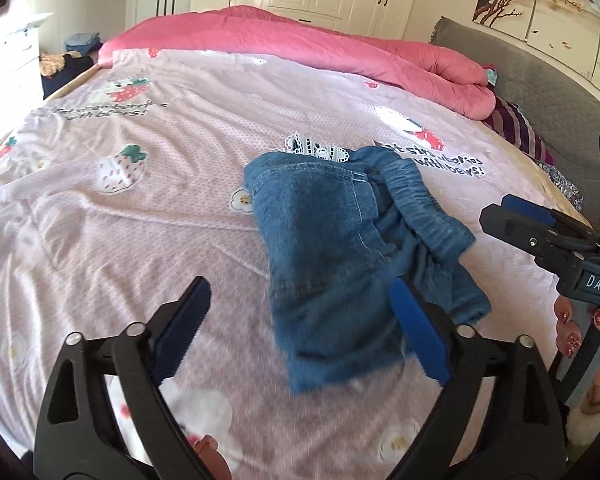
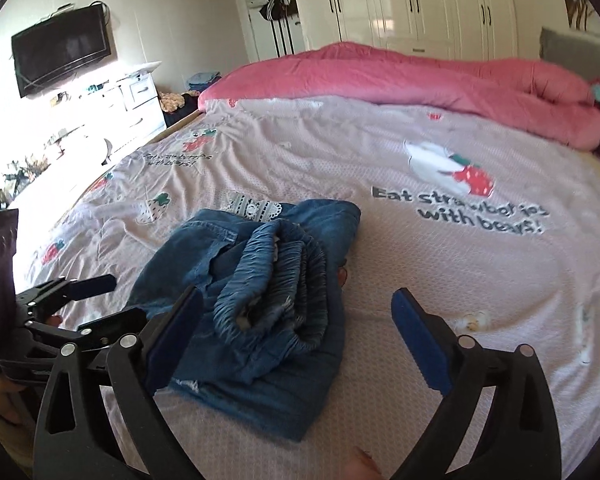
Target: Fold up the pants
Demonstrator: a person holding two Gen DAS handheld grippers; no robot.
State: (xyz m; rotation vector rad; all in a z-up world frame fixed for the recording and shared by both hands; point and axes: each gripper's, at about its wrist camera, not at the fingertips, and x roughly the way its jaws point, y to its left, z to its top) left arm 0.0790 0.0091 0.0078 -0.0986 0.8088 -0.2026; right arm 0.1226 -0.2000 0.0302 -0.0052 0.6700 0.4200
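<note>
The blue denim pants [image 1: 332,240] lie in a folded bundle on the pink strawberry-print sheet [image 1: 139,208], the elastic waistband bunched on top toward the right. A white lace trim shows at their far edge. My left gripper [image 1: 300,284] hangs open above the near end of the pants, neither pad pressing the cloth. In the right wrist view, the pants [image 2: 267,280] lie between the wide-apart fingers of my open right gripper [image 2: 295,294], which holds nothing. The right gripper [image 1: 500,210] also shows at the right edge of the left view, and the left gripper [image 2: 123,298] at the left edge of the right view.
A rolled pink quilt [image 1: 340,48] runs along the far side of the bed, with a grey headboard [image 1: 540,80] at the right. White wardrobes [image 2: 420,0], a wall television [image 2: 59,48] and a white dresser [image 2: 139,96] stand beyond. A hand [image 1: 572,324] holds the right gripper.
</note>
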